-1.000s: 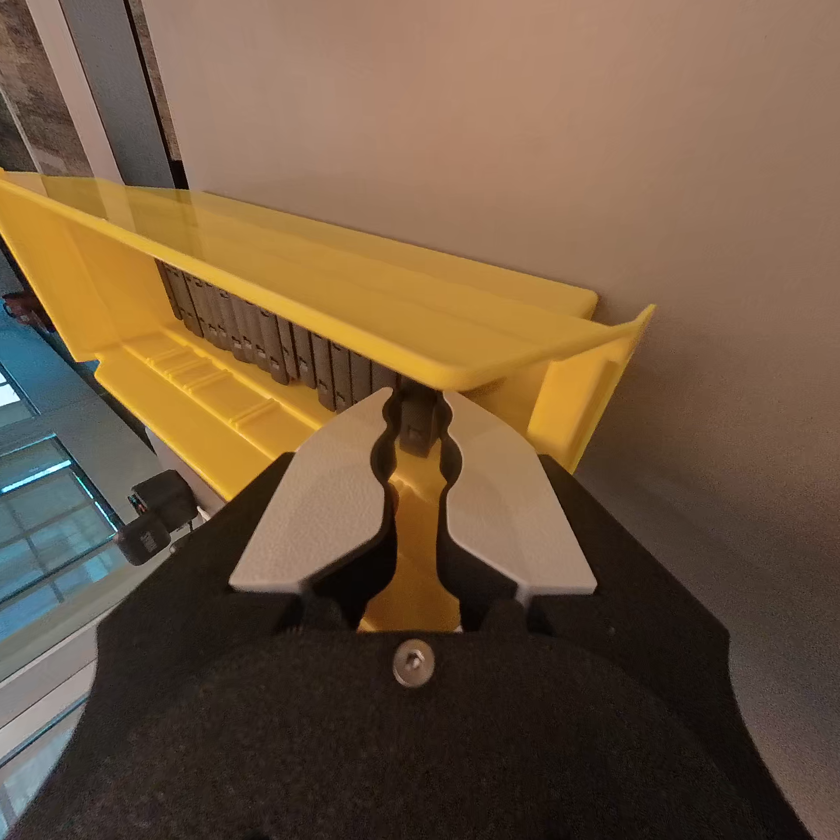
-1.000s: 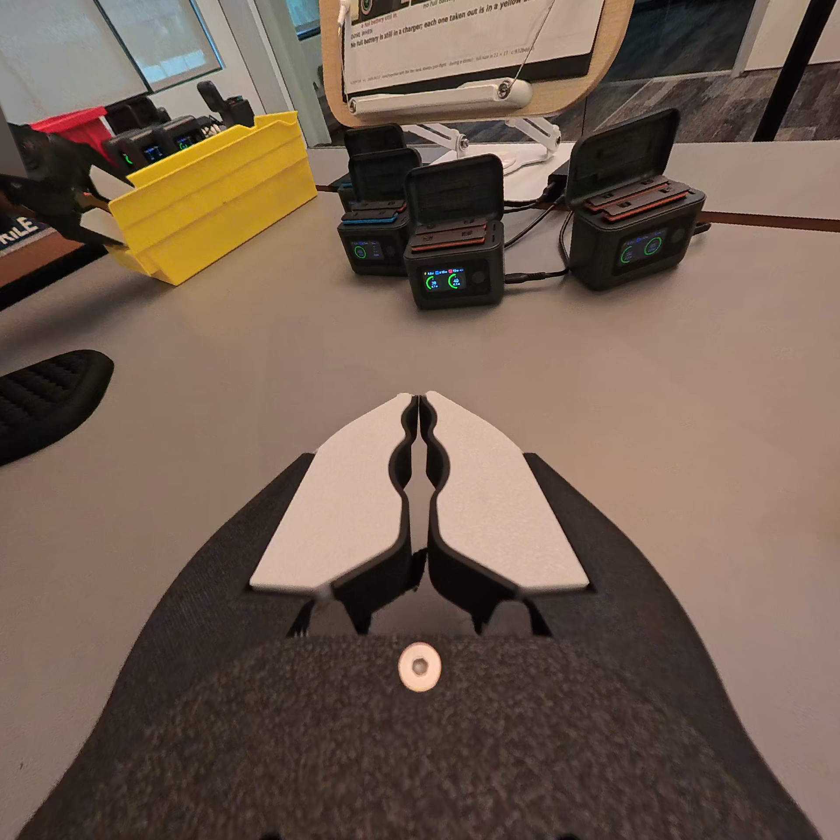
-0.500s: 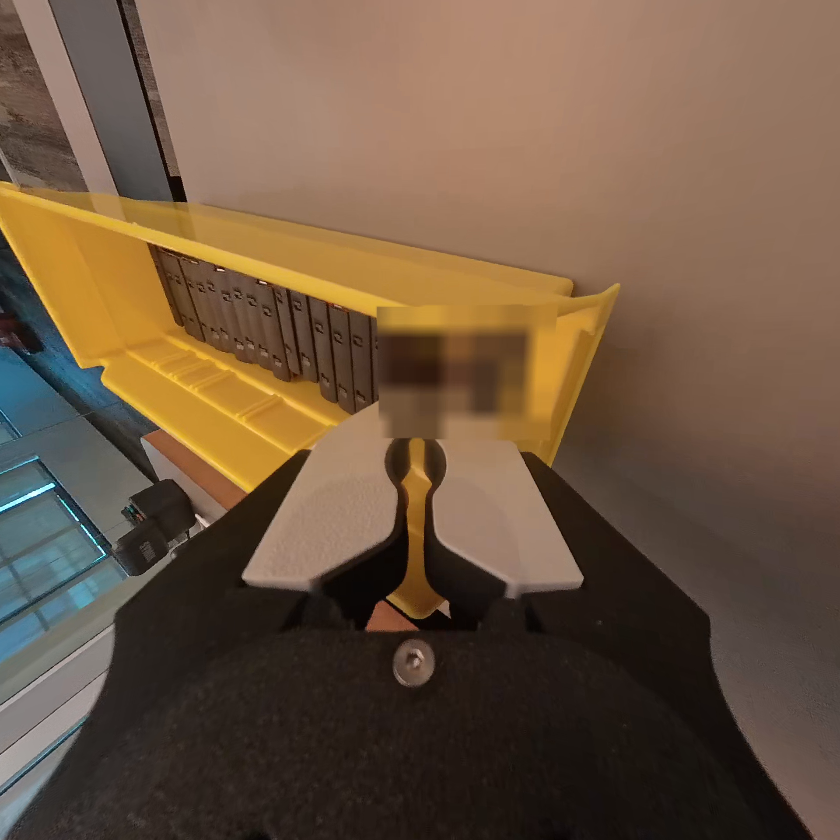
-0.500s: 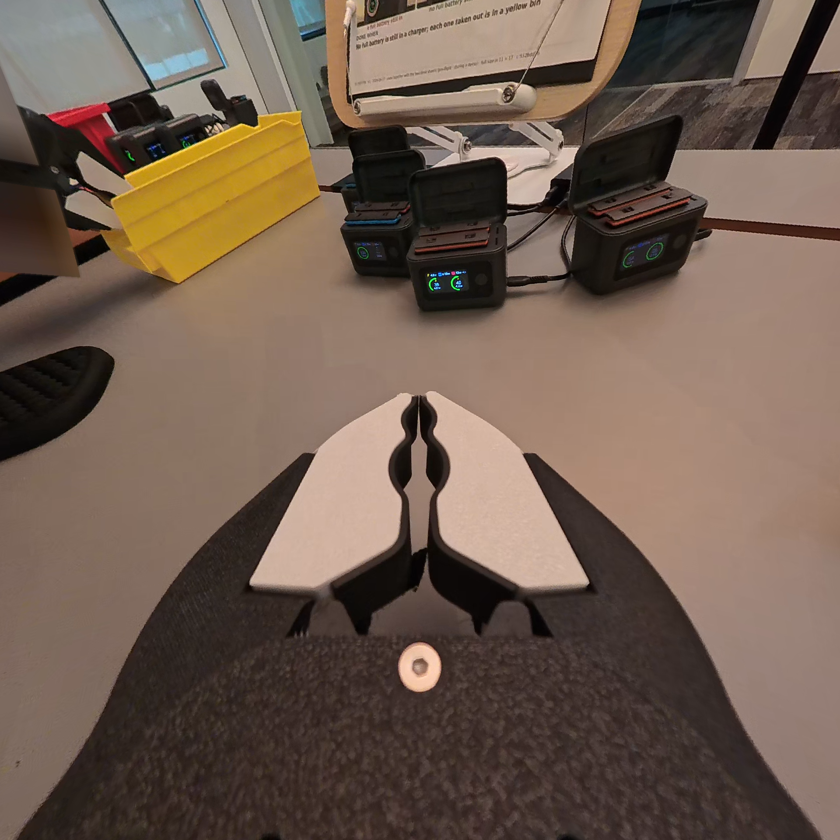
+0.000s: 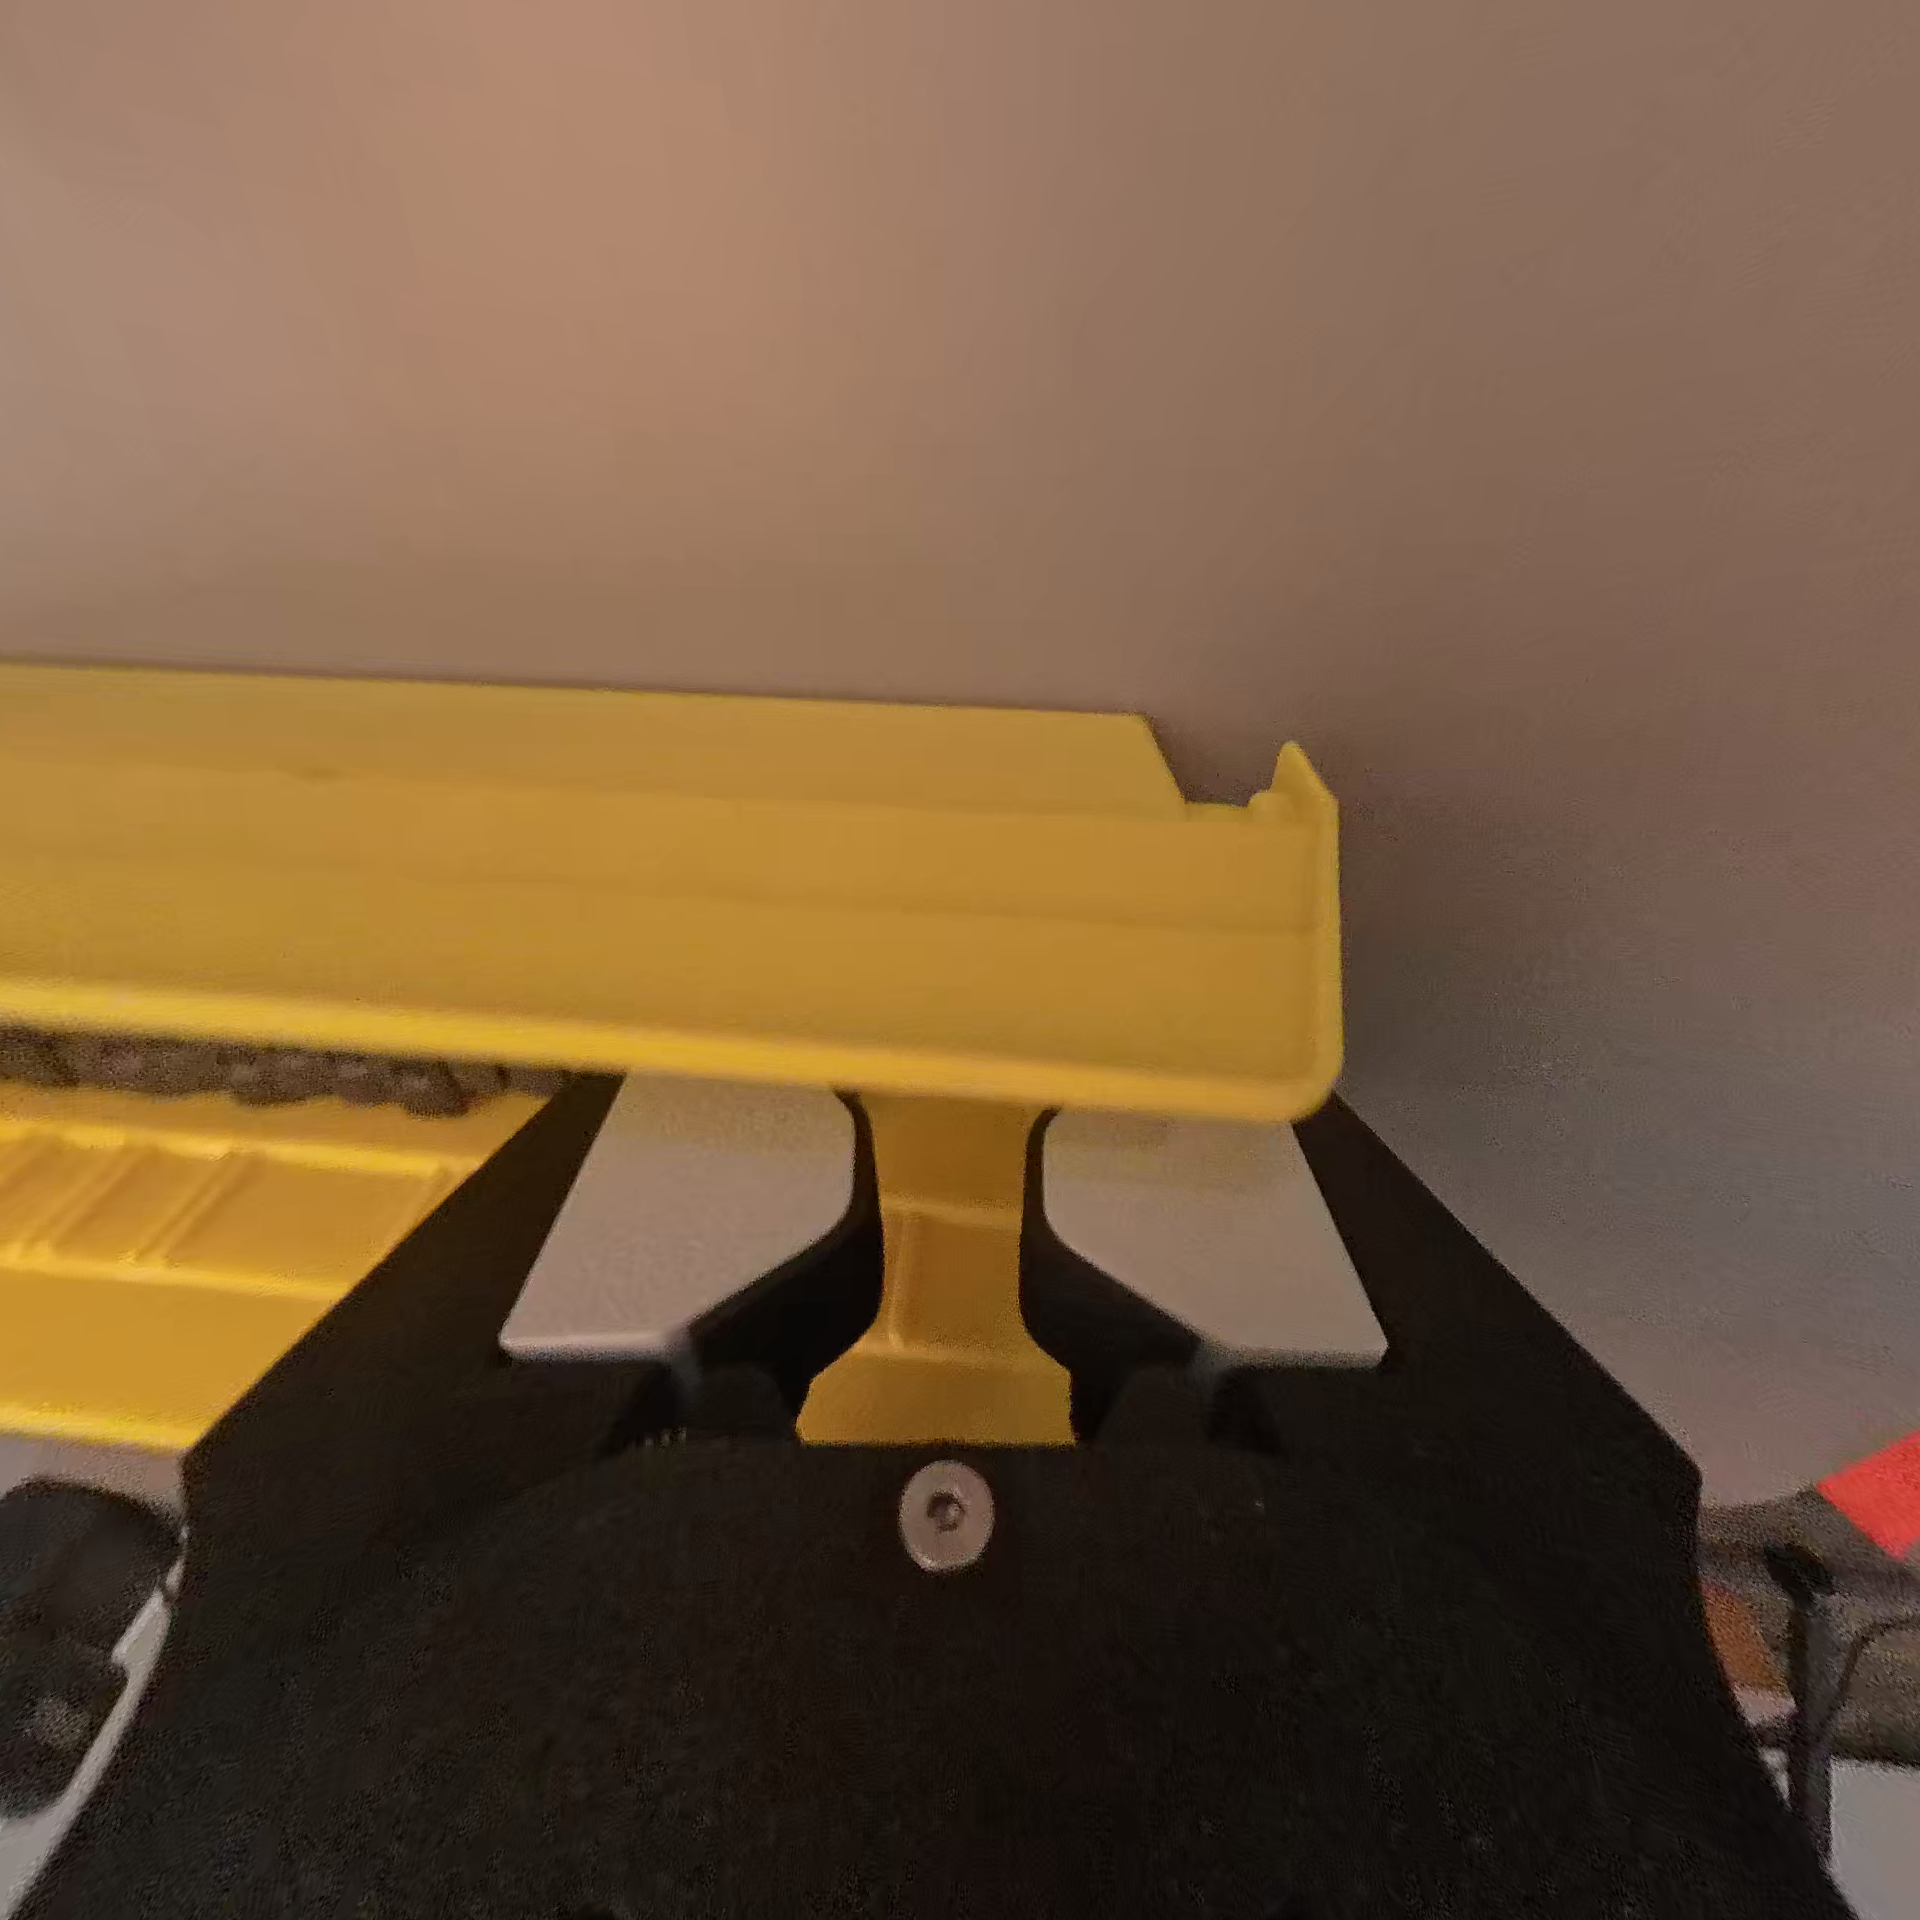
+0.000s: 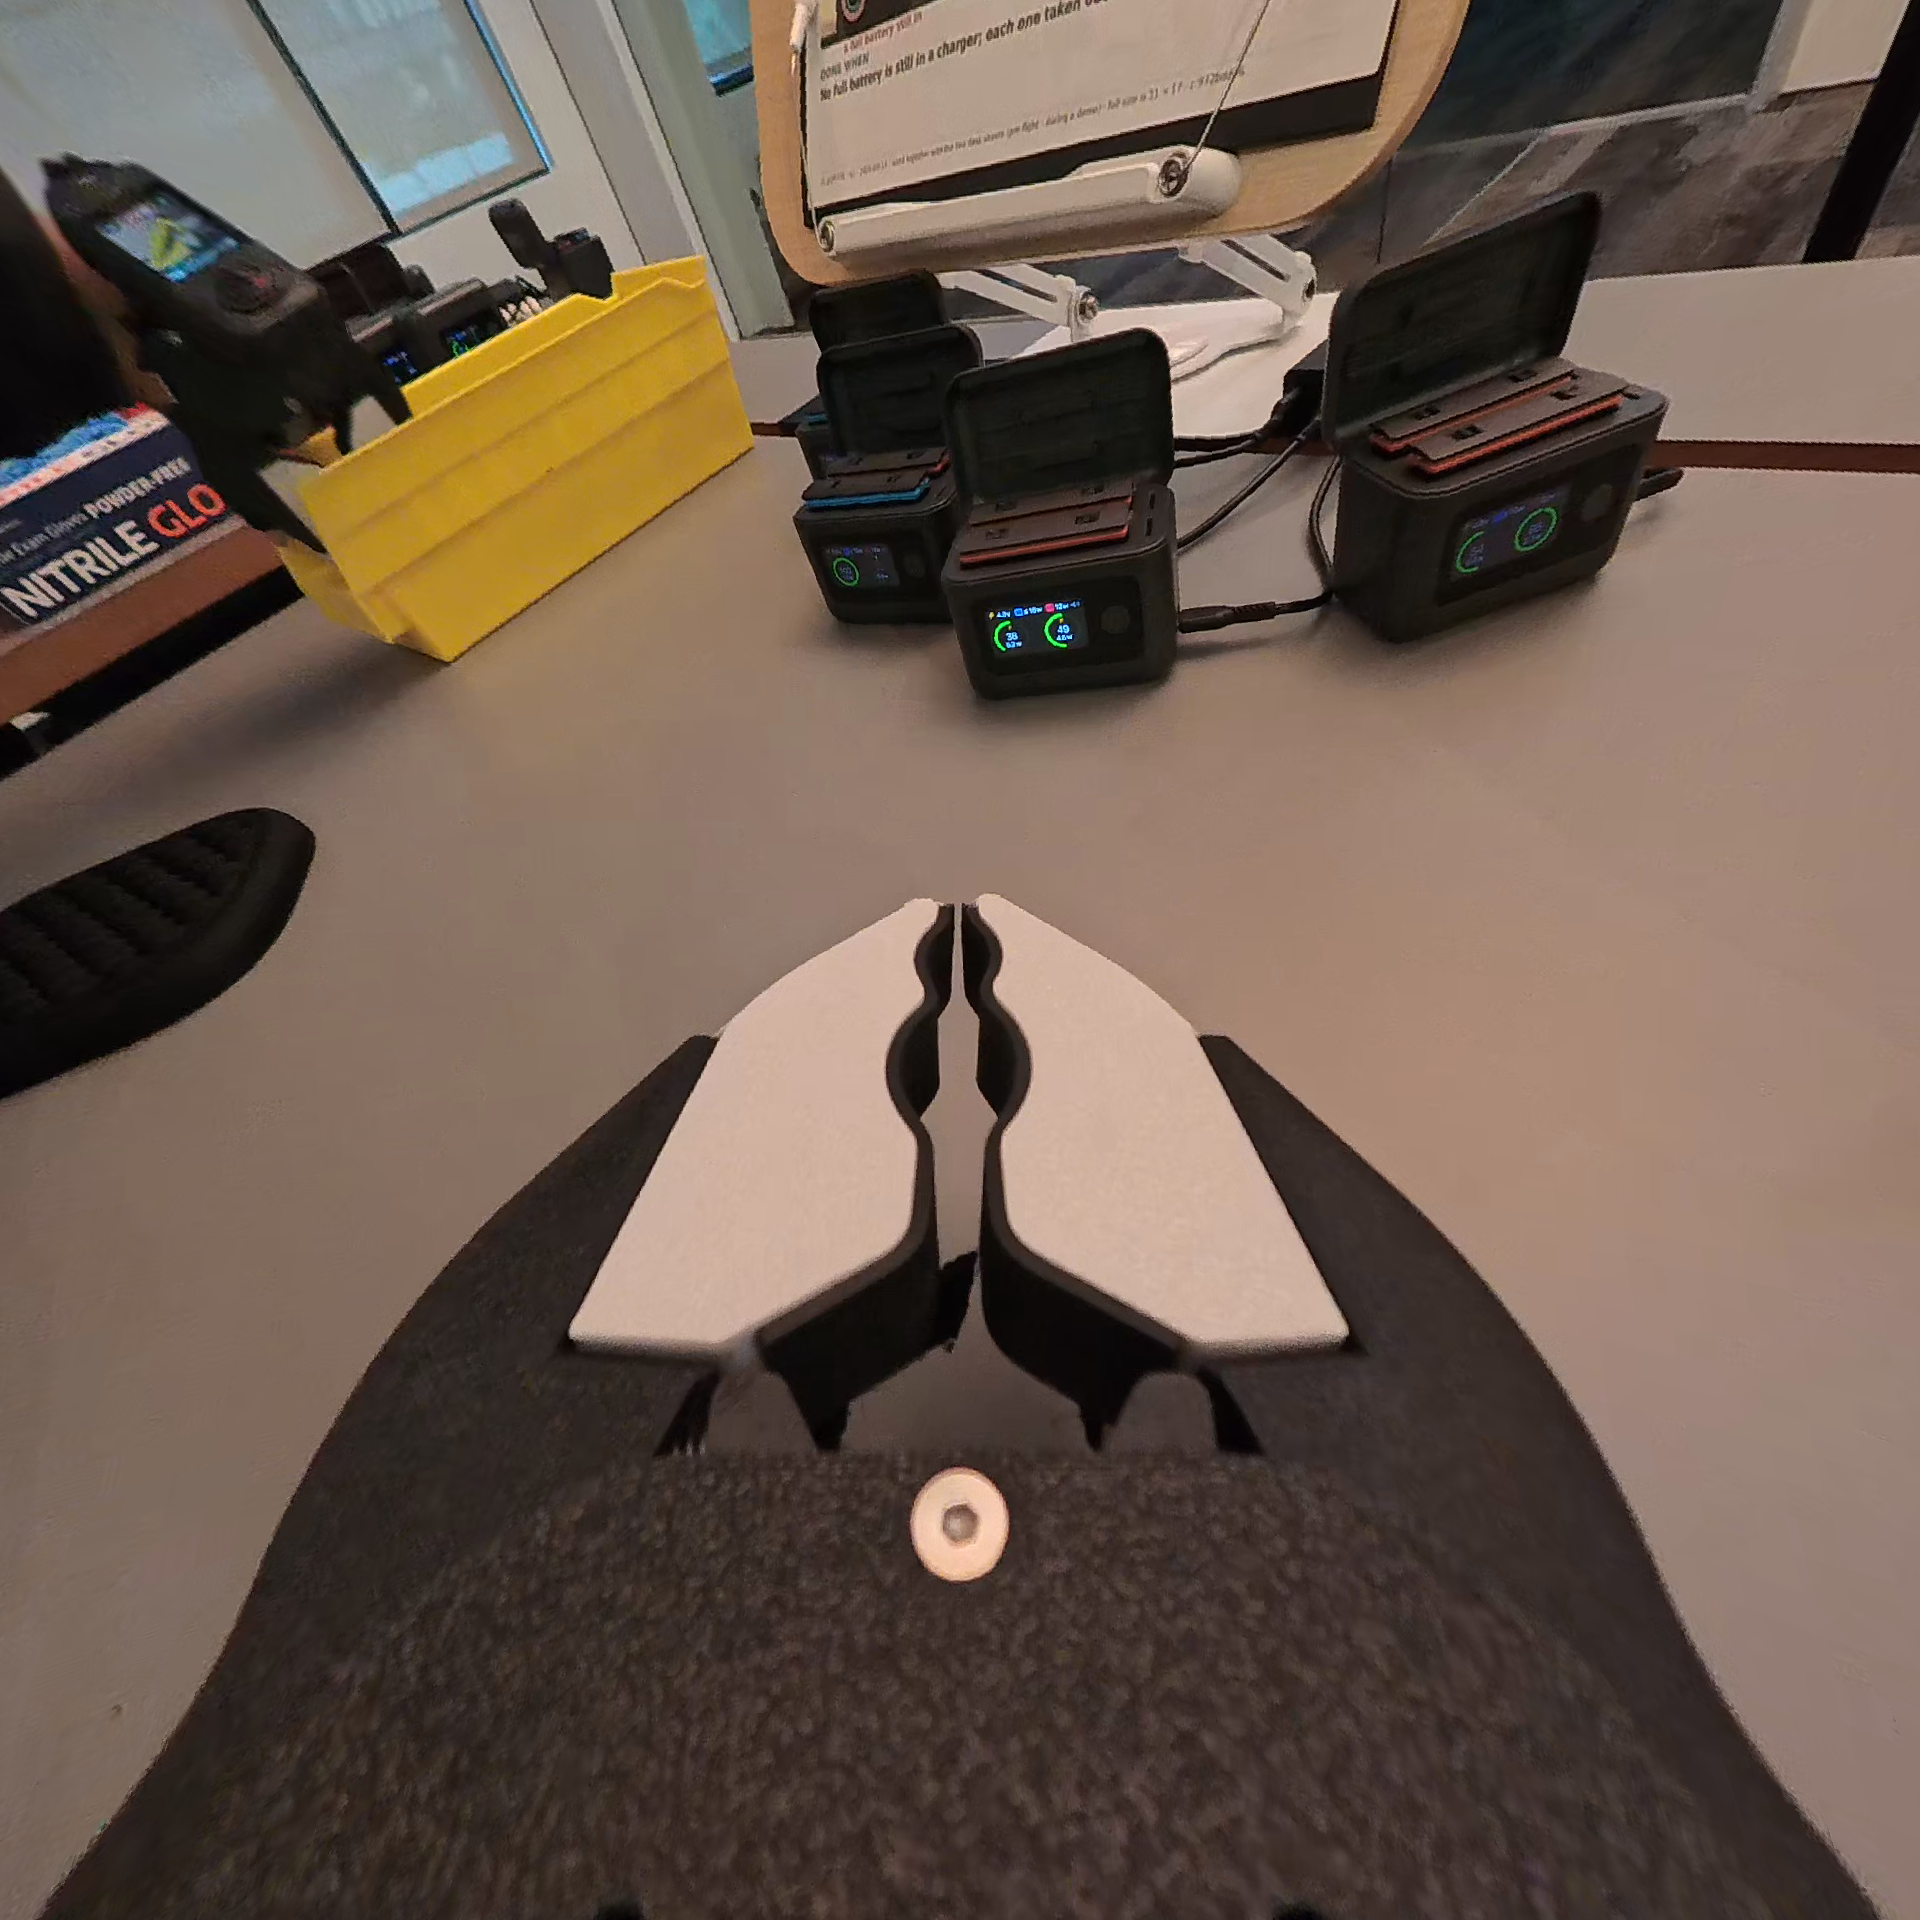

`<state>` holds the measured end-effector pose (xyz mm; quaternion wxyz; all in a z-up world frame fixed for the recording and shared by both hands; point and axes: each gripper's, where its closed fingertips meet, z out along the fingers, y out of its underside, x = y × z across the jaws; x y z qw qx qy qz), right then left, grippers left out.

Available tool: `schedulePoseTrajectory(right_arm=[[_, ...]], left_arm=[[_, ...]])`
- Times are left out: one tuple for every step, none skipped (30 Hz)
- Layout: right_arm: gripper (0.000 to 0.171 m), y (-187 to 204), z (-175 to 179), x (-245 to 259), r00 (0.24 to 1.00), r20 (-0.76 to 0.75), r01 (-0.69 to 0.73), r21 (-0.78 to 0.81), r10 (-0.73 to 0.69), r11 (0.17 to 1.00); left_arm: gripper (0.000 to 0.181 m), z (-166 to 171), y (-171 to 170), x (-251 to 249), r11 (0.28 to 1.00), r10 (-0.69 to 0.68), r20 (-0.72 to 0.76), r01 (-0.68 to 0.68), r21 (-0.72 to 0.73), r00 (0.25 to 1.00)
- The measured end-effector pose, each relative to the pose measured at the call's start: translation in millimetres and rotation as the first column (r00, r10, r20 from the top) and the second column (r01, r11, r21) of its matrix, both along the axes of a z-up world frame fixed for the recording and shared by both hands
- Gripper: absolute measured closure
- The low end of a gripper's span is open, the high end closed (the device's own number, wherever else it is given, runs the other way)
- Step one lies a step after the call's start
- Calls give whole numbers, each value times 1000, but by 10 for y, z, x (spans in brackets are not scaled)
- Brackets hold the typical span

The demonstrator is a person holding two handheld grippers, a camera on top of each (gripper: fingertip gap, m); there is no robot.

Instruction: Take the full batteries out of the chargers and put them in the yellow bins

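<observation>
1. Batteries [image 6: 1044,516] sit upright in the open chargers [image 6: 1065,608], well ahead of my right jaws, showing as thin slabs with red top edges (one charger farther left has a blue-edged one [image 6: 868,496]). Others already stand in a dark row [image 5: 239,1075] inside the yellow bin [image 5: 727,914], ahead and left of my left jaws.

2. Handling, as I judge it: each is a stiff, small, fairly light slab with smooth plastic faces, so it could slip. I would pinch across the two flat faces at the raised top edge and pull straight up along the slot, because a tilted pull could bind it.

3. My left gripper [image 5: 948,1117] is parted by a moderate gap with nothing visible between the fingers; the tips are hidden under the bin's rim, so I cannot see their ends. Only yellow bin floor shows through the gap.

4. My right gripper [image 6: 957,912] is closed tip to tip and empty, low over the grey table [image 6: 1558,831], pointing toward the chargers.

5. Farther out: a paper sheet on a wooden board [image 6: 1091,114] stands behind the chargers, and a black textured pad [image 6: 135,925] lies left of my right jaws.
</observation>
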<state>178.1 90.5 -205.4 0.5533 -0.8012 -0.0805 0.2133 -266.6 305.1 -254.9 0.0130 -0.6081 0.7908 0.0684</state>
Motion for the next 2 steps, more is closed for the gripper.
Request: schedulePoseTrajectory(right_arm=[[170, 0, 4, 5, 1000, -9, 0, 0, 0, 1000], [170, 1, 6, 10, 1000, -18, 0, 0, 0, 1000]], left_arm=[[156, -19, -18, 39, 1000, -11, -2, 11, -26, 1000], [156, -34, -31, 94, 999, -25, 8, 26, -42, 1000]])
